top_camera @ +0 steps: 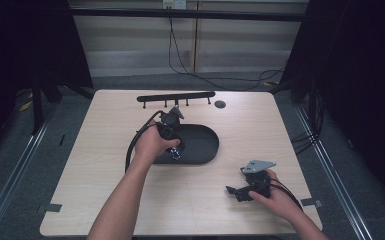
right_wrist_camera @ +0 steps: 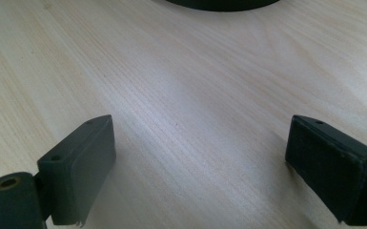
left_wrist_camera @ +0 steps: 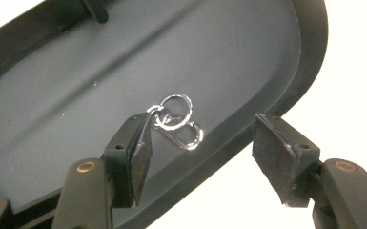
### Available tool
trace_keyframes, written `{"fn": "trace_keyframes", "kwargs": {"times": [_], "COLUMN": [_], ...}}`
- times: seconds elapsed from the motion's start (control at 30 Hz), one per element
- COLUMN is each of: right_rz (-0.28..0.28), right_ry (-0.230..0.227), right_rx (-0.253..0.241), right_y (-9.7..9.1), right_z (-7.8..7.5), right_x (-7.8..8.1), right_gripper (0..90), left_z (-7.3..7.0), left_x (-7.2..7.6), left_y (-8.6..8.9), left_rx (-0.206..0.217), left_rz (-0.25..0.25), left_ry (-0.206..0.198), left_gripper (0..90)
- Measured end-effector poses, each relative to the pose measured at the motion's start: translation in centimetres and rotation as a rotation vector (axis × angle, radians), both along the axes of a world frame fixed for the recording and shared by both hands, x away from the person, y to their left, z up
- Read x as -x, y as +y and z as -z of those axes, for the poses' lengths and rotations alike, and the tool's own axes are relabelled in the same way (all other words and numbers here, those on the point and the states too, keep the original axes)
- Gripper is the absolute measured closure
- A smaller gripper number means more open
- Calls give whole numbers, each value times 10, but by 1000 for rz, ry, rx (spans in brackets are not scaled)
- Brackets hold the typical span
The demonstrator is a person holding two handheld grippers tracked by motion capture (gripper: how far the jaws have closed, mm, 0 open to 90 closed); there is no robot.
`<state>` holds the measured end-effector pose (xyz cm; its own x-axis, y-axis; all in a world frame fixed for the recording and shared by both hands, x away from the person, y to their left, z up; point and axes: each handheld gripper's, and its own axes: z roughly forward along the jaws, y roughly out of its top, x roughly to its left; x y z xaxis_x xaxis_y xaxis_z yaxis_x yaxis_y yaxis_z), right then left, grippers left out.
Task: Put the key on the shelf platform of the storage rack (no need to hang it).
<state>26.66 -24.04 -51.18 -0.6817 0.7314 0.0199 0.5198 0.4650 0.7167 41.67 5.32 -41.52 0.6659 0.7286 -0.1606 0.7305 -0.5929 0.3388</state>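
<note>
L gripper [left_wrist_camera: 198, 148] jaws apart over the key rings [left_wrist_camera: 178, 121] lying in tray [left_wrist_camera: 310, 52], prob just dropped; R gripper [right_wrist_camera: 200, 167] released, idle above surface [right_wrist_camera: 181, 81].

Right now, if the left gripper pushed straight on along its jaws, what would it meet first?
Probably the metal rings lying in the black tray; the left gripper stands open just above them, though depth is hard to judge.

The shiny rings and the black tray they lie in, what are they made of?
The rings look like polished metal, probably steel: silvery, thin, with bright glints. The tray looks like matte black plastic, perhaps coated metal: a smooth dull surface with a soft sheen and a rounded moulded rim. The left gripper hangs open over them.
</note>
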Motion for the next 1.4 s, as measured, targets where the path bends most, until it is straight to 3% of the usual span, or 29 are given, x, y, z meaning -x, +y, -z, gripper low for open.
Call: {"fn": "trace_keyframes", "kwargs": {"times": [0.47,1.4], "right_rz": [2,0], "right_ry": [4,3], "right_rx": [-1,2], "right_y": [0,0], "right_z": [0,0], "right_x": [0,0], "right_gripper": [94,94], "left_z": [-4,2], "left_x": [9,31], "left_y": [15,63], "left_rx": [23,44], "left_rz": [-5,-28], "left_ry": [-4,-14], "left_gripper": [304,282]}}
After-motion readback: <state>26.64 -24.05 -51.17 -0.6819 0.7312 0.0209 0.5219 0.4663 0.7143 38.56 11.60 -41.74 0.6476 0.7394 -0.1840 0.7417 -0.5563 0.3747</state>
